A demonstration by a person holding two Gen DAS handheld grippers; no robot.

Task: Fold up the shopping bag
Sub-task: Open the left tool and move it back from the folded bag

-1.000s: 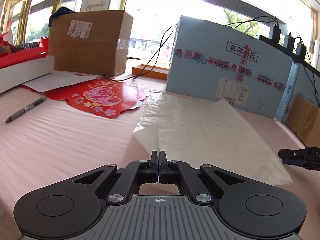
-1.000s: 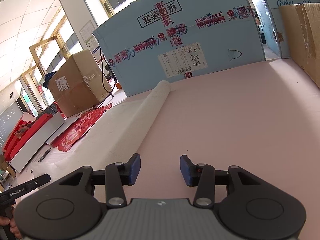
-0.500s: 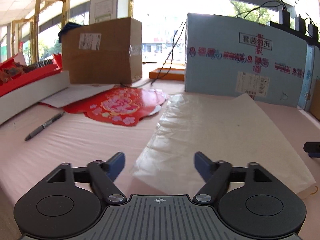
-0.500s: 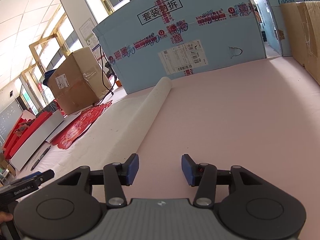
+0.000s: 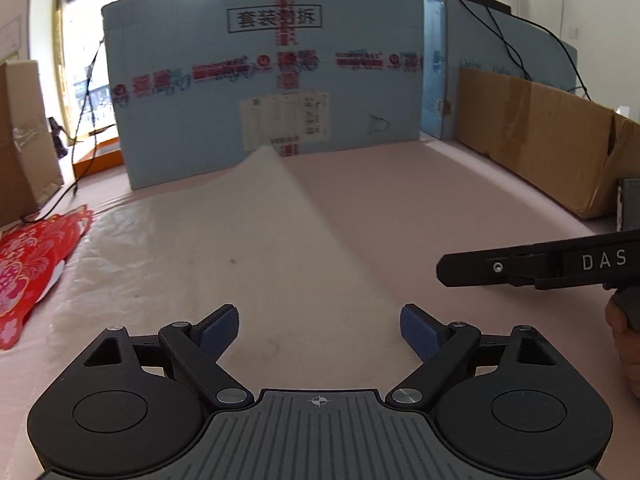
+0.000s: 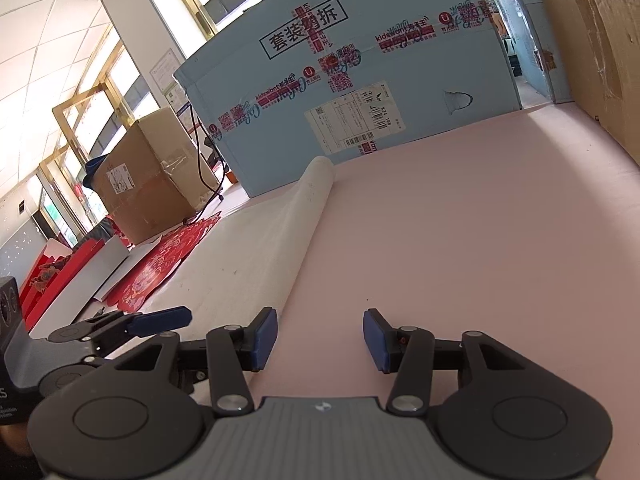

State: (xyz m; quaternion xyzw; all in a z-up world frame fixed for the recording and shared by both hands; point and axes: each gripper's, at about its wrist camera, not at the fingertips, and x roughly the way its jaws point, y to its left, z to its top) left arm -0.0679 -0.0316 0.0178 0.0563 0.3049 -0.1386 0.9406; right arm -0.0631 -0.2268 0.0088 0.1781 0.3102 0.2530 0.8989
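The shopping bag [image 5: 240,248] is a pale, translucent plastic sheet lying flat on the pink table, its right side a rounded fold running away from me; it shows in the right wrist view [image 6: 256,252] too. My left gripper [image 5: 320,334] is open and empty, low over the bag's near end. My right gripper [image 6: 319,340] is open and empty over bare table just right of the fold. The right gripper's finger [image 5: 532,268] shows at the right of the left wrist view. The left gripper's finger [image 6: 160,318] shows at the left of the right wrist view.
A big blue box [image 5: 264,80] stands behind the bag. A flattened brown box [image 5: 540,136] lines the right side. A brown carton [image 6: 152,196], red paper decorations [image 5: 28,268] and a white-and-red box [image 6: 80,276] lie to the left.
My left gripper opened from shut, letting the bag's edge go, then swung right toward the fold and the blue box. My right gripper stayed open and barely moved.
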